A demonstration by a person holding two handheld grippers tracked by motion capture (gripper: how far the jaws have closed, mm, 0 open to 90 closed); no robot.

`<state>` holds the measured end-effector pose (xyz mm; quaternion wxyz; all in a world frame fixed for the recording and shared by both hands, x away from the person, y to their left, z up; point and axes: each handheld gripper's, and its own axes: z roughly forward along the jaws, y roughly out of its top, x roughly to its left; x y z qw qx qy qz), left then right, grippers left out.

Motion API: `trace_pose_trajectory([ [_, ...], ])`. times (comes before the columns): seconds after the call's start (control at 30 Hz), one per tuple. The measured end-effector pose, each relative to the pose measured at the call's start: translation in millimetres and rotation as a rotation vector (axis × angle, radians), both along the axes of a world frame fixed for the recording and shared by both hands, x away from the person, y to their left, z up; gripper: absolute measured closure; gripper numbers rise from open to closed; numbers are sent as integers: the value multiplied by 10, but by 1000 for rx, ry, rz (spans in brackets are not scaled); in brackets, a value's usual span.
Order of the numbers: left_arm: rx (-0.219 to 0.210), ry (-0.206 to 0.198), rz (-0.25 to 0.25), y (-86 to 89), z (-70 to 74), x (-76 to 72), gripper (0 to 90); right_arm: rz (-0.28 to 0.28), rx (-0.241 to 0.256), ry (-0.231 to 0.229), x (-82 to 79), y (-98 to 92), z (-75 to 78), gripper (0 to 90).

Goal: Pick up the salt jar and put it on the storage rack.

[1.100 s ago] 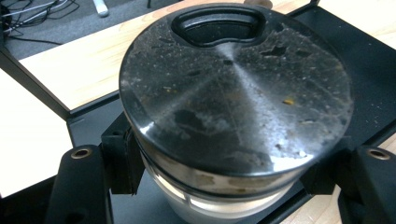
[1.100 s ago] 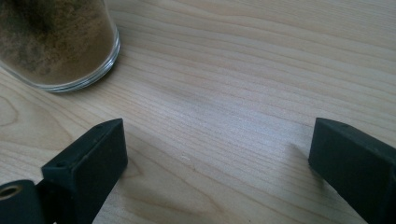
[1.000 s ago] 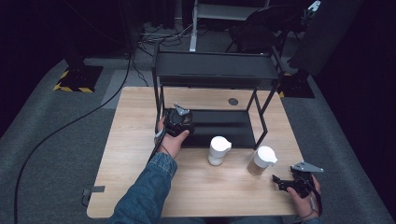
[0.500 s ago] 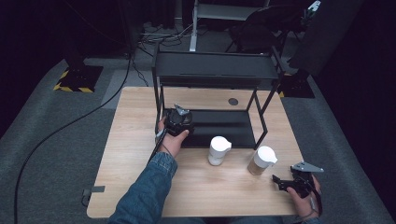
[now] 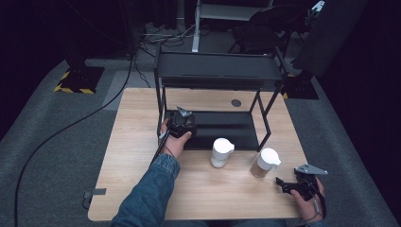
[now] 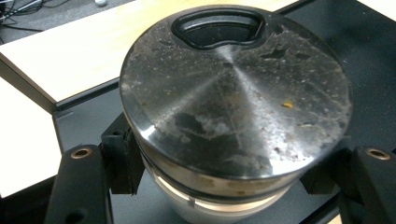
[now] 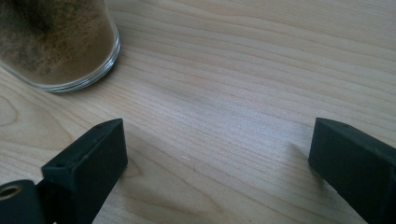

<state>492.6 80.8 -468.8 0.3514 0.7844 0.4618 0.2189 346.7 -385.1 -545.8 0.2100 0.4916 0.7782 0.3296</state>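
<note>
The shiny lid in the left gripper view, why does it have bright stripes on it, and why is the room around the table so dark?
In the left gripper view, light glares off the brushed metal lid in streaks fanning from its centre. In the high view, only the table is lit; the floor behind fades to black.

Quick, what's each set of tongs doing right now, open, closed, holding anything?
Left tongs: closed on the metal-lidded jar at the rack's lower shelf.
Right tongs: open, holding nothing, above the table.
</note>
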Motion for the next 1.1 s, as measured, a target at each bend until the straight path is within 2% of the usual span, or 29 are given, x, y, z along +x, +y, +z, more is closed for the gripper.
trace_pose_trajectory([
  [1.1, 1, 39, 21, -1, -124, 72, 301, 0, 0, 0, 0, 0, 0, 42],
])
